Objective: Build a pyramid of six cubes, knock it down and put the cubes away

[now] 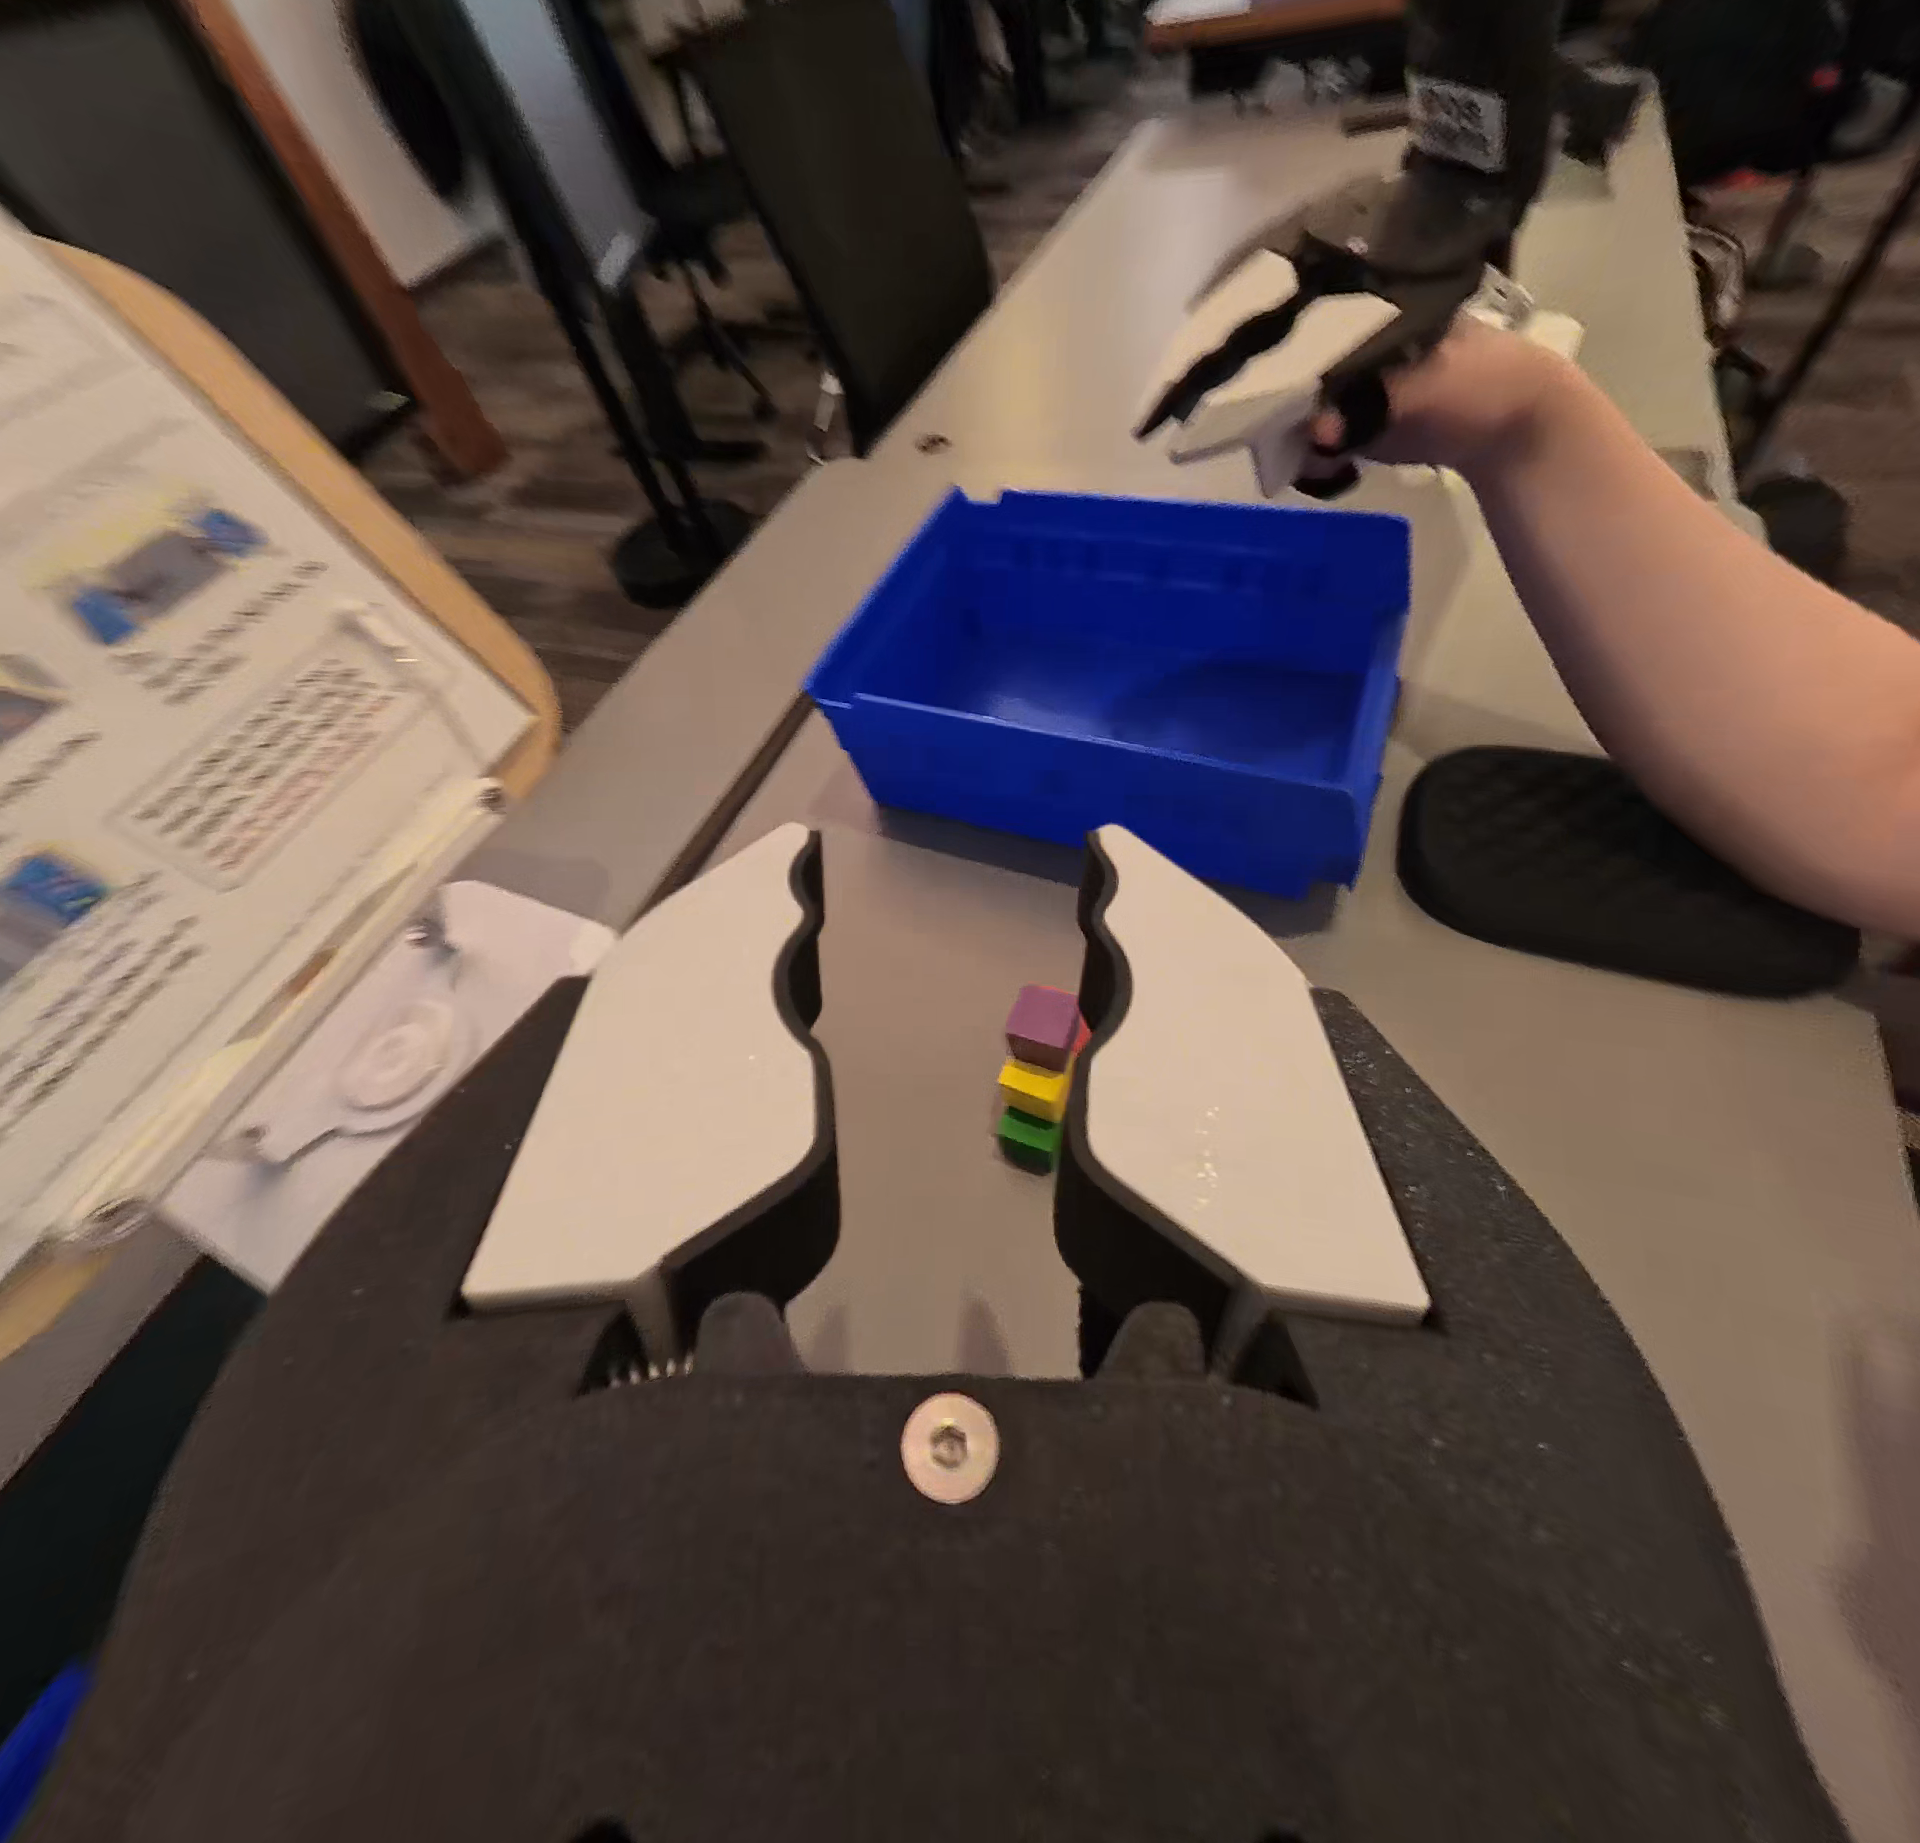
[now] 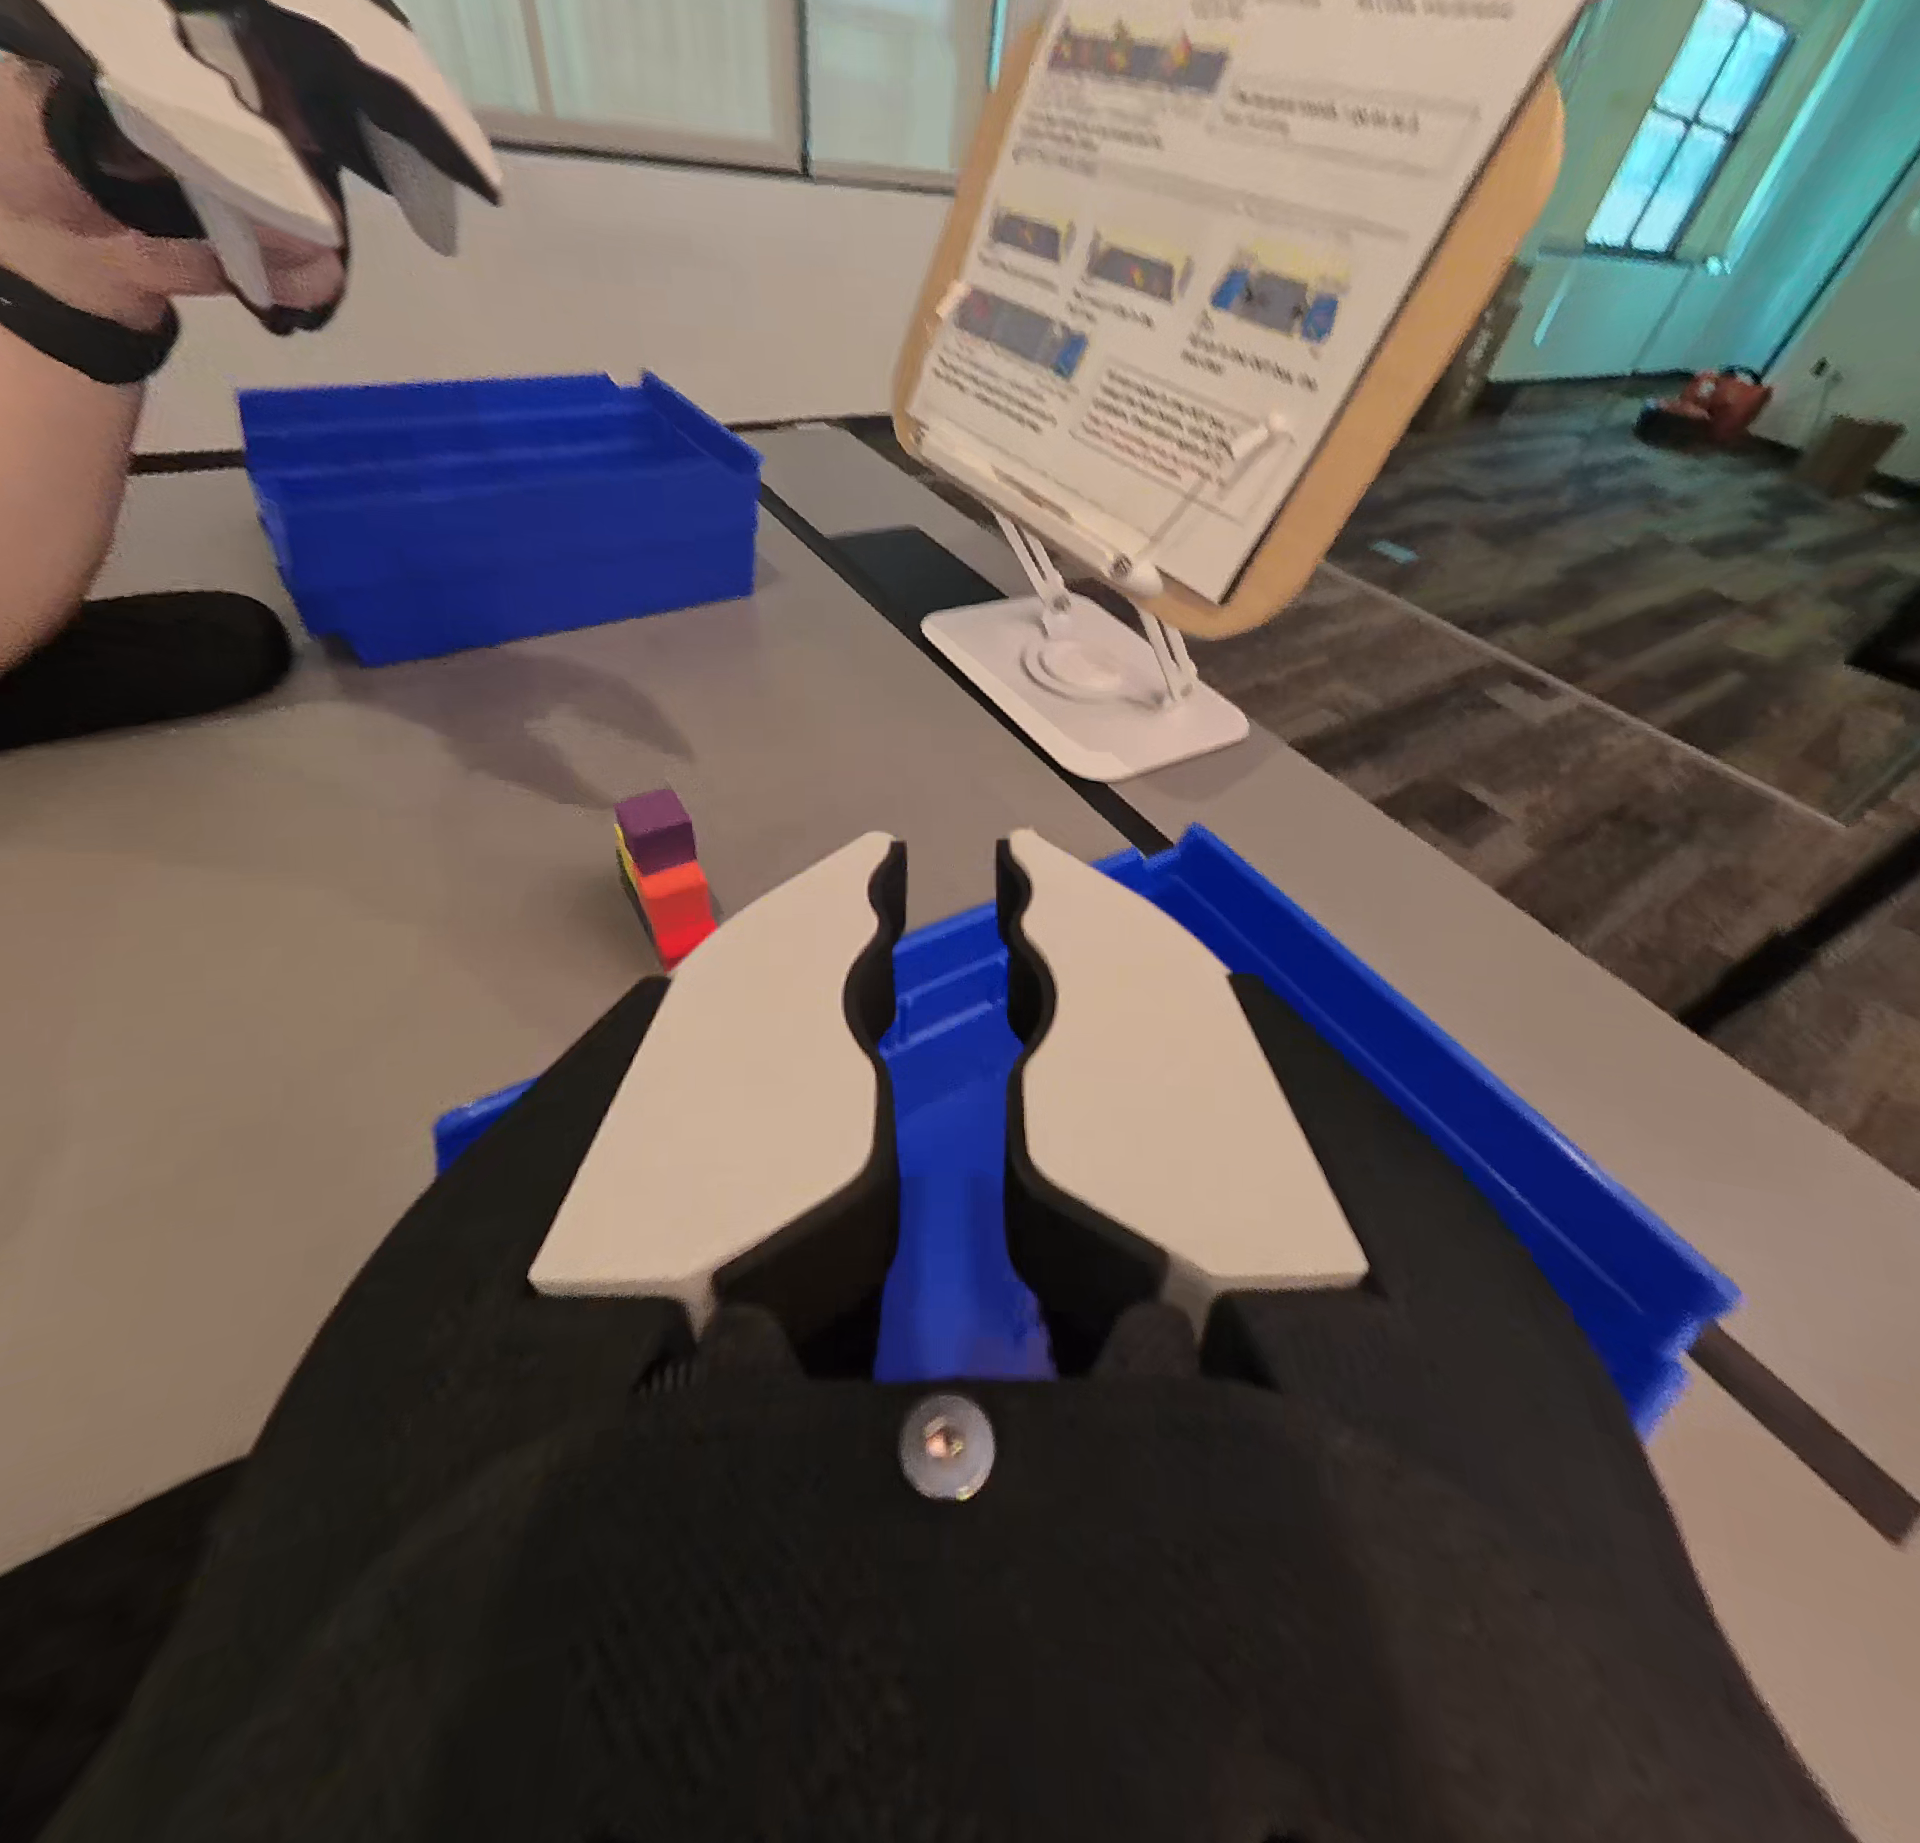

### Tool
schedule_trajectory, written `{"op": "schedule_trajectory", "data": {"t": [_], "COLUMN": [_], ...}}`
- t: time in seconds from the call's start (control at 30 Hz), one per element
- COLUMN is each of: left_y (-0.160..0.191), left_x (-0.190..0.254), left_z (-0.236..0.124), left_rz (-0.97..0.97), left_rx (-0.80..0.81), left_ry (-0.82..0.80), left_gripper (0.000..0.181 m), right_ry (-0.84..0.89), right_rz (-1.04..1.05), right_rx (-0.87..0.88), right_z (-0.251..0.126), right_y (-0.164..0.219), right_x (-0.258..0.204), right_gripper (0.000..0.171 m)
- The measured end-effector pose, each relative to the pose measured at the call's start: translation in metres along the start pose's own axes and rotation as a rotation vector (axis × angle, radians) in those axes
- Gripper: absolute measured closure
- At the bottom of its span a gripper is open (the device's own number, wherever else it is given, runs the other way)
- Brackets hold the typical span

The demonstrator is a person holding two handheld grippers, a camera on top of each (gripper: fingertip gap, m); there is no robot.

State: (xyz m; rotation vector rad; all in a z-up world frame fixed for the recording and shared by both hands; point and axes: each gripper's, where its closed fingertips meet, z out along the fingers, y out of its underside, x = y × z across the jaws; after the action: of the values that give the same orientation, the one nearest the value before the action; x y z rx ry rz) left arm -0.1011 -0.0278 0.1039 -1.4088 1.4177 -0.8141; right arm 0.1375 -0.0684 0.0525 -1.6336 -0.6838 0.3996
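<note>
Two hand-held grippers hang over a grey table (image 1: pixel 1558 1222). Left to right in the left wrist view: a laminated instruction sheet (image 1: pixel 208 702) on a white stand, its writing blurred; the left gripper (image 1: pixel 951 858), jaws wide apart and empty, above the small wooden cubes (image 1: pixel 1039 1071), purple on yellow on green with red behind; an empty blue plastic bin (image 1: pixel 1122 681); a black padded rest (image 1: pixel 1600 858). The right gripper (image 2: pixel 951 858), jaws slightly parted and empty, hangs over a second blue plastic bin (image 2: pixel 1455 1118).
</note>
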Motion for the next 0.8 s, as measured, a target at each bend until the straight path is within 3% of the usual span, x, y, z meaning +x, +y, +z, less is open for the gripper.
{"op": "schedule_trajectory", "data": {"t": [0.2,0.33,0.6,0.8], "left_y": [-0.010,-0.007,0.013,0.015], "left_x": [-0.050,-0.065,-0.096,-0.094], "left_z": [-0.077,-0.107,-0.119,-0.114], "left_rz": [-0.045,-0.085,-0.097,-0.159], "left_rx": [0.178,0.295,0.254,0.249], "left_ry": [-0.298,-0.356,-0.580,-0.629], "left_gripper": [0.131,0.127,0.126,0.121], "right_ry": [0.016,0.091,0.178,0.303], "right_rz": [-0.004,0.045,-0.004,-0.001], "right_rx": [0.071,0.096,0.081,0.118], "right_z": [0.012,0.020,0.043,0.060], "right_y": [-0.027,-0.041,-0.071,-0.087], "right_x": [-0.006,0.000,-0.023,-0.030], "right_gripper": [0.153,0.151,0.149,0.141]}}
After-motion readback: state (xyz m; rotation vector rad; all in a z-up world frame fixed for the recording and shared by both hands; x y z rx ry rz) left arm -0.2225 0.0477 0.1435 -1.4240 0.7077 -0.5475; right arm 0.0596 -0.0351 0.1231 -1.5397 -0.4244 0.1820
